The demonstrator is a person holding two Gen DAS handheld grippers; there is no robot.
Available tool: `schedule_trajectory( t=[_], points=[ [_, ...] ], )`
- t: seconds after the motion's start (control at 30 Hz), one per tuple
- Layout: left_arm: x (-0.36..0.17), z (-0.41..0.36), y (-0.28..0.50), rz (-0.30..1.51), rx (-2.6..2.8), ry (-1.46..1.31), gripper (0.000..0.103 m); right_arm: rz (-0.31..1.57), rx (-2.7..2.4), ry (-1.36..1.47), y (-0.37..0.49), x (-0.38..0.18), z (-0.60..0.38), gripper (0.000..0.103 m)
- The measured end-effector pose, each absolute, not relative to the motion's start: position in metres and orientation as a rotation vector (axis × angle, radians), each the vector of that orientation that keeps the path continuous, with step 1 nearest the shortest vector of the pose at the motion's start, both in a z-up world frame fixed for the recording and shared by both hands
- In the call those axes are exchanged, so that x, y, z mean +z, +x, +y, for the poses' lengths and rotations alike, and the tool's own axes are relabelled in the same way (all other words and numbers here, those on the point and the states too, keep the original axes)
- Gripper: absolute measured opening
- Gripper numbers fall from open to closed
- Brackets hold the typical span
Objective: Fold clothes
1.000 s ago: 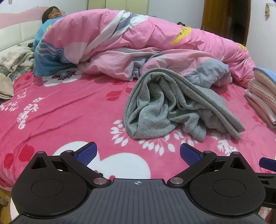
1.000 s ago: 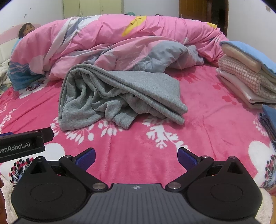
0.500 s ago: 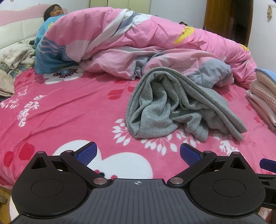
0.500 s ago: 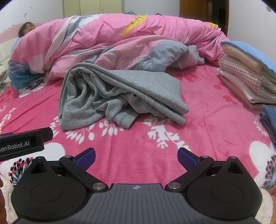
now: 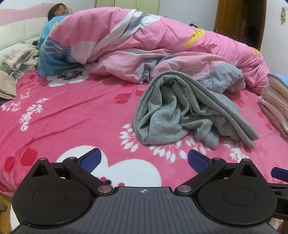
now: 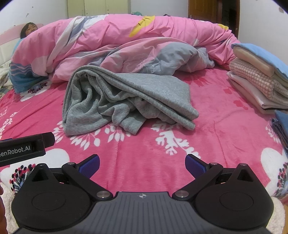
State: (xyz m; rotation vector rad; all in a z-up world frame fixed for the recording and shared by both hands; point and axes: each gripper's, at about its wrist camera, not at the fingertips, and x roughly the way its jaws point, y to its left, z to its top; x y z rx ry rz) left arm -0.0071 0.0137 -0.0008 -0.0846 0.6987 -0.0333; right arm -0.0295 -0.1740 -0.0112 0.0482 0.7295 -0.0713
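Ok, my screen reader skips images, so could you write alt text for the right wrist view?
A crumpled grey garment lies on a pink flowered bedspread, ahead of the open, empty right tool. A pink quilt is heaped behind it, with folded laundry stacked at the right.

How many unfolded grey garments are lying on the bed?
1: the grey garment lies crumpled mid-bed, before the pink duvet. Others may be hidden under the duvet.

One grey garment (image 6: 126, 100) lies crumpled at the bed's (image 6: 216, 129) middle. One pink quilt (image 6: 126, 45) is heaped at twelve o'clock, one person (image 5: 59, 10) at ten. One stack of folded cloths (image 6: 257, 81) sits at three. Two grippers, left (image 5: 143, 161) and right (image 6: 142, 162), each show two blue fingers (image 6: 90, 164) spread apart.
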Motion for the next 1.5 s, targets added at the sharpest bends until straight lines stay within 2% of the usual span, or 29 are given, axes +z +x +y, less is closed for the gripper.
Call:
schedule_trajectory(
  t=[0.7, 1.0, 1.27, 1.37, 1.47, 1.5],
  points=[
    [-0.017, 0.027, 0.008, 0.703, -0.046, -0.146, 0.103, 0.673, -0.033, 0.048, -0.021, -0.016, -0.185, 0.103],
    [-0.034, 0.042, 0.031, 0.683, -0.074, -0.222, 0.103, 0.510, -0.049, -0.039, 0.002, -0.016, -0.213, 0.103],
    [-0.060, 0.019, 0.073, 0.661, -0.105, -0.082, 0.102, 0.402, -0.002, -0.222, 0.047, -0.017, -0.207, 0.103],
    [-0.073, 0.008, 0.091, 0.672, -0.117, -0.028, 0.098, 0.370, 0.068, -0.285, 0.067, -0.022, -0.192, 0.102],
    [-0.082, 0.004, 0.108, 0.708, -0.124, -0.033, 0.098, 0.371, 0.103, -0.379, 0.092, -0.035, -0.175, 0.097],
    [-0.084, 0.004, 0.113, 0.717, -0.130, -0.048, 0.098, 0.384, 0.110, -0.403, 0.101, -0.041, -0.172, 0.087]
  ],
)
